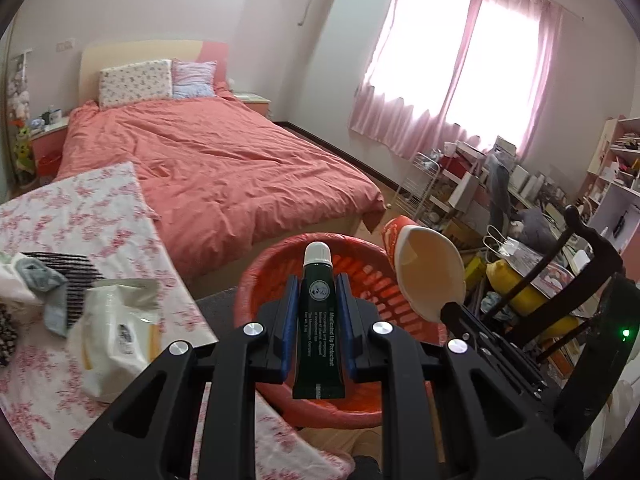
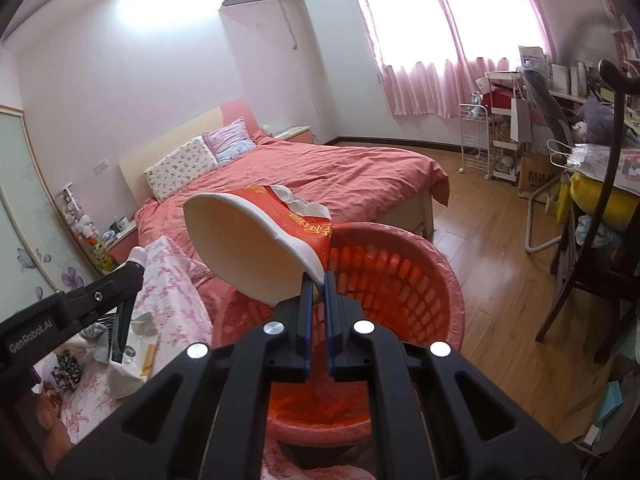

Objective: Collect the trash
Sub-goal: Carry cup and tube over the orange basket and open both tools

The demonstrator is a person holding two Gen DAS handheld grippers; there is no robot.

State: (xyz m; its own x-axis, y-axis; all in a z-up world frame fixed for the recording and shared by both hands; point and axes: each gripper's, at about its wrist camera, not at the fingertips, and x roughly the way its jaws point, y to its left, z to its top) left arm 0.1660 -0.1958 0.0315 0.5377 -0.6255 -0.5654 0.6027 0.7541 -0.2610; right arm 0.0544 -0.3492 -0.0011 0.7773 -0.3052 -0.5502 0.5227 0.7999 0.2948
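The left gripper [image 1: 318,312] is closed on a dark green tube [image 1: 319,320] with a white cap. The tube stands between the blue pads [image 1: 289,320], cap pointing away, and it hangs over the red basket [image 1: 360,412], which serves as the bin. I think it is held this way so that it can fall straight into the basket when the jaws open.

The right gripper [image 2: 316,296] is closed on the rim of a paper cup [image 2: 248,248], red outside and cream inside. The cup is squeezed flat at the pinch and tilts to the left, with its mouth turned toward the camera. It is also above the red basket [image 2: 420,280], near the left part of the rim. A thin wall like this bends easily, so the grip is only at the edge.

The basket stands on the wooden floor just beside the table with the flowered cloth [image 1: 80,232], on its right side. On the cloth remain a white pack of wipes [image 1: 116,332], a black comb [image 1: 76,280] and some grey-blue cloth [image 1: 48,292]. Farther away is the bed [image 1: 224,168] with a red cover.

In my judgement both pieces of trash are ready to be dropped, and the next move only needs the jaws to open while they are over the basket
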